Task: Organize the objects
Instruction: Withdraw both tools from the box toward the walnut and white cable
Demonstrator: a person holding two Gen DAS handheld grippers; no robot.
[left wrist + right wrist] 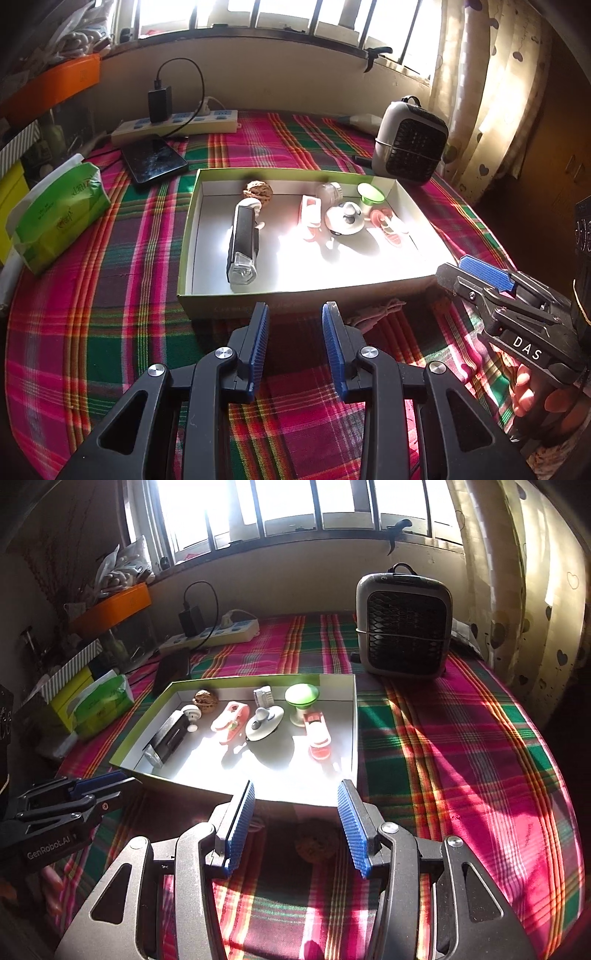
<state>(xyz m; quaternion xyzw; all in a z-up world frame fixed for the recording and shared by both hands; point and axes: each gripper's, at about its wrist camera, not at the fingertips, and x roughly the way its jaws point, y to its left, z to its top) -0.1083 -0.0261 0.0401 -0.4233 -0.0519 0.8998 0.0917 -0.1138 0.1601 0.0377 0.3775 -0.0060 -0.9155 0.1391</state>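
On the plaid cloth [461, 738], the shallow box [184, 258] holds a walnut [258, 191], black lamp [242, 243] and small gadgets. A second walnut [317, 843] lies outside, by its near wall. Left gripper [295, 314] and right gripper [295, 794] hover near, both open, empty.

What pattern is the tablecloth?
Pink, green and red plaid tablecloth; clearest in the right wrist view.
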